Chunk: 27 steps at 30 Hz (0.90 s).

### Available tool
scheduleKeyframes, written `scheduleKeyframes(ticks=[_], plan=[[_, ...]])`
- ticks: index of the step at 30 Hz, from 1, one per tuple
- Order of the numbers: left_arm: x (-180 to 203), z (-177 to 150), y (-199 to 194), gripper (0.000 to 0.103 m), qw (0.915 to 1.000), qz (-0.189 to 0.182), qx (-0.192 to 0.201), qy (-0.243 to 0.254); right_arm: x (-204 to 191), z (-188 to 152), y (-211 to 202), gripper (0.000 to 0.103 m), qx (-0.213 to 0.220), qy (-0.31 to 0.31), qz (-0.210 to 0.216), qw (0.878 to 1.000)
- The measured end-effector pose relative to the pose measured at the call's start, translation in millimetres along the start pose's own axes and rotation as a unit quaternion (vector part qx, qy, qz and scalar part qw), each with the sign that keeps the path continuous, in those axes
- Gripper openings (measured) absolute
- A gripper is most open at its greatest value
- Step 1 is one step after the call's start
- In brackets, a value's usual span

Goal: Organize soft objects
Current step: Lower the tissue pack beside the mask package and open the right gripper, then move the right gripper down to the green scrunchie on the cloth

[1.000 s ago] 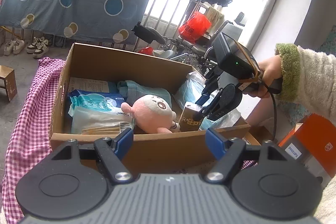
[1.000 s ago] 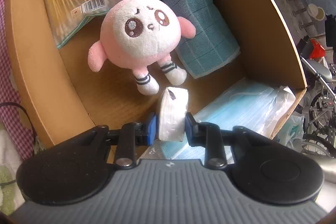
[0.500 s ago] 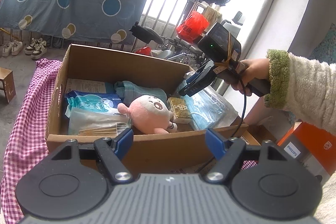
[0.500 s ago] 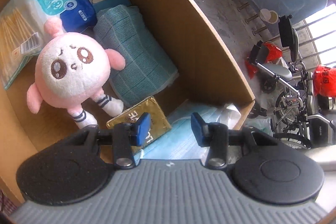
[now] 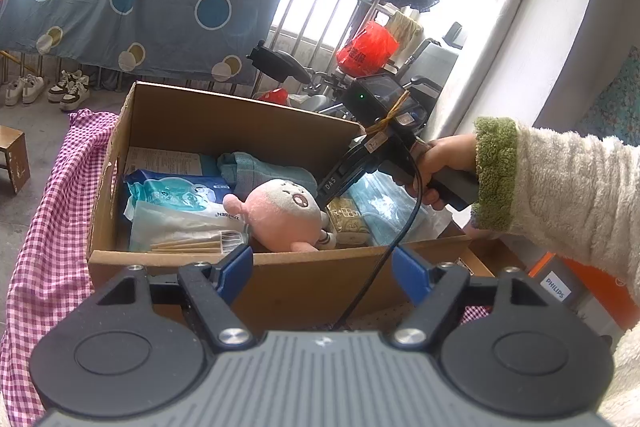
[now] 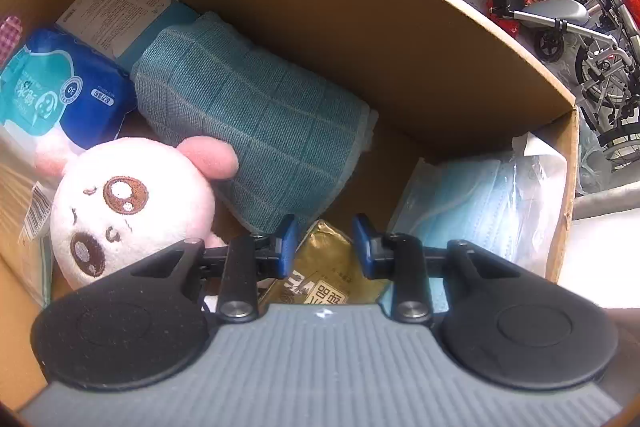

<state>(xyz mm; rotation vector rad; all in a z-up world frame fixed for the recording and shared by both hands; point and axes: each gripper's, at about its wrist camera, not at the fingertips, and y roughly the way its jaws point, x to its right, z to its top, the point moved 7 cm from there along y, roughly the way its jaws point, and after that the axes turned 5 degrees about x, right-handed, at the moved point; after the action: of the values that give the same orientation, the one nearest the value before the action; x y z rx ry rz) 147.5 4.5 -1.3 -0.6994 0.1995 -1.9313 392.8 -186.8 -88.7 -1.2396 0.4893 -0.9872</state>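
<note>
An open cardboard box (image 5: pixel 280 267) (image 6: pixel 320 7) holds a pink plush doll (image 5: pixel 280 211) (image 6: pixel 128 203), a folded teal towel (image 5: pixel 256 167) (image 6: pixel 260 123), a gold tissue pack (image 5: pixel 348 217) (image 6: pixel 324 267), a bag of blue face masks (image 5: pixel 384 203) (image 6: pixel 480 203), a blue wet-wipes pack (image 5: pixel 176 187) (image 6: pixel 60 95) and a bag of cotton swabs (image 5: pixel 184 231). My right gripper (image 6: pixel 325 241) (image 5: pixel 332 183) points down into the box just above the gold pack. Its jaws are closing and the pads press on nothing. My left gripper (image 5: pixel 322 263) stands open and empty before the box's front wall.
The box sits on a pink checked cloth (image 5: pixel 48 227). An orange and grey carton (image 5: pixel 576 291) lies at the right, under a person's fleece sleeve (image 5: pixel 560 195). A wheelchair (image 6: pixel 580 19) stands behind the box, with shoes (image 5: pixel 48 91) and a wooden stool (image 5: pixel 14 159) at the left.
The right gripper let go of the tissue pack, which now lies flat between the doll and the masks. It rolled and shifted over the box, its jaws opened, then narrowed. The left gripper stayed put.
</note>
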Motion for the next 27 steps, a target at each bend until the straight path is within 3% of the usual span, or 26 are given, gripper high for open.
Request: scheduleKeyframes(ticks=[4, 7, 12, 17, 20, 24, 27], plan=[[0.7, 1.0, -2.7, 0.079, 1.0, 0.005, 0.001, 0.001, -4.4, -2.6, -0.4, 0.029, 0.011, -0.002, 0.01, 1.0], [-0.8, 4.6, -12.6, 0.086, 0.9998, 0.017, 0.012, 0.001, -4.8, -2.3, -13.3, 0.03, 0.036, 0.015, 0.033, 0.999], [-7.2, 13.8, -33.2, 0.095, 0.999, 0.032, 0.03, -0.011, -1.5, -4.2, -80.2, 0.04, 0.119, 0.071, 0.09, 0.986], [-12.8, 23.8, -51.6, 0.098, 0.9979, 0.029, 0.048, -0.032, -0.7, -35.7, -183.1, 0.048, 0.231, 0.127, 0.158, 0.952], [-7.2, 22.2, -52.0, 0.098, 0.9985, 0.017, 0.04, -0.033, -1.8, -68.9, -242.1, 0.053, 0.292, 0.156, 0.195, 0.923], [12.7, 9.3, -33.5, 0.099, 0.9997, -0.008, -0.002, -0.021, 2.5, -125.9, -302.5, 0.061, 0.364, 0.201, 0.235, 0.879], [29.9, -3.5, -9.3, 0.099, 0.9987, -0.025, -0.043, -0.014, 8.1, -174.2, -323.3, 0.075, 0.391, 0.239, 0.258, 0.85]])
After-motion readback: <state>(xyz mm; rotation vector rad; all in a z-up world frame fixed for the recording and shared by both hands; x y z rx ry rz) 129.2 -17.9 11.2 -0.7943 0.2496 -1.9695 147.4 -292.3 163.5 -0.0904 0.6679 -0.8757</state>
